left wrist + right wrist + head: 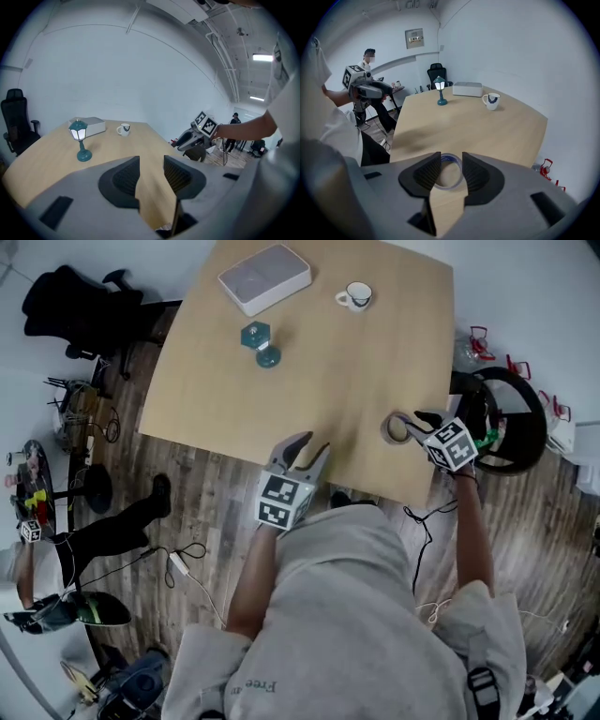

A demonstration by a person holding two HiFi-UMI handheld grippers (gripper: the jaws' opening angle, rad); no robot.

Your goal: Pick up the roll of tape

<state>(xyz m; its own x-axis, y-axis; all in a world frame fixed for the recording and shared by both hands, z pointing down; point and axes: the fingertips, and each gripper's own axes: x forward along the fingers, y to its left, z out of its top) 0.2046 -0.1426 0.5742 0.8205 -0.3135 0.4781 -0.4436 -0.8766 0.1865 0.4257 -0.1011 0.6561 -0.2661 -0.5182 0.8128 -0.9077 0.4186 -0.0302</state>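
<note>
A ring-shaped roll of clear tape with a blue inner core point(397, 428) point(451, 159) lay flat near the front right edge of the smooth pale wooden table point(281, 399). The right gripper point(419, 420) point(451, 154) was at the roll. Its ribbed black jaws were a little apart and held nothing; the roll showed through the gap just past their tips. The left gripper point(311, 448) point(151, 159) hung over the table's near edge, its jaws likewise slightly apart with only bare wood between them. Far across the table stood a teal lantern-shaped lamp point(262, 341), a flat white rectangular box point(264, 277) and a white mug point(356, 297); what the mug held could not be seen.
</note>
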